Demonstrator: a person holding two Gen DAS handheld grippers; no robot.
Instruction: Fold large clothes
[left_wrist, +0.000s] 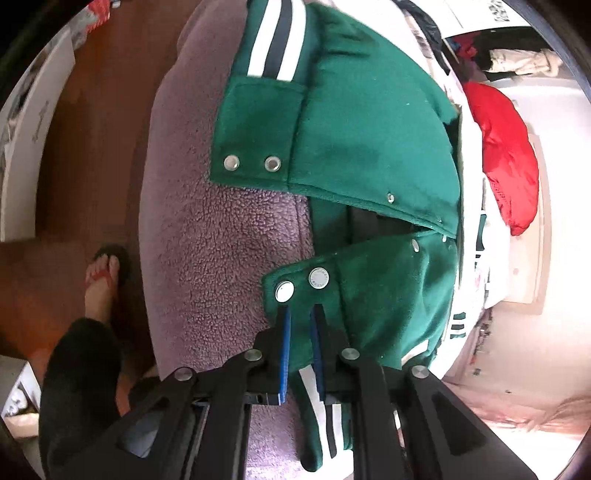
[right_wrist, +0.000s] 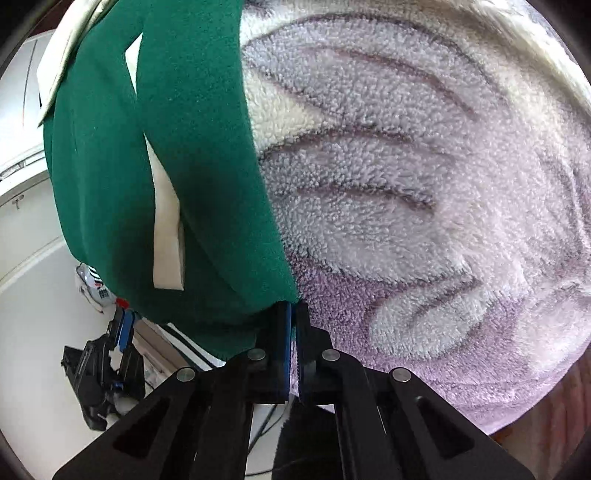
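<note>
A green jacket (left_wrist: 362, 147) with metal snaps and a black-and-white striped hem lies on a purple fleece blanket (left_wrist: 221, 240). In the left wrist view my left gripper (left_wrist: 301, 310) is shut on the jacket's front edge just below two snaps (left_wrist: 319, 277). Green cloth and striped rib hang between its blue pads (left_wrist: 283, 354). In the right wrist view the jacket (right_wrist: 110, 166) fills the left side, with a white pocket strip (right_wrist: 168, 236). My right gripper (right_wrist: 291, 306) is shut on the jacket's lower right corner. The left gripper (right_wrist: 123, 328) shows at the jacket's lower left edge.
The patterned blanket (right_wrist: 424, 203) spreads to the right of the jacket. A red garment (left_wrist: 506, 155) and more piled clothes (left_wrist: 517, 59) lie beyond the jacket. A person's foot in a sandal (left_wrist: 103, 280) stands on the wooden floor (left_wrist: 92, 147). White furniture (right_wrist: 22, 166) stands at the left.
</note>
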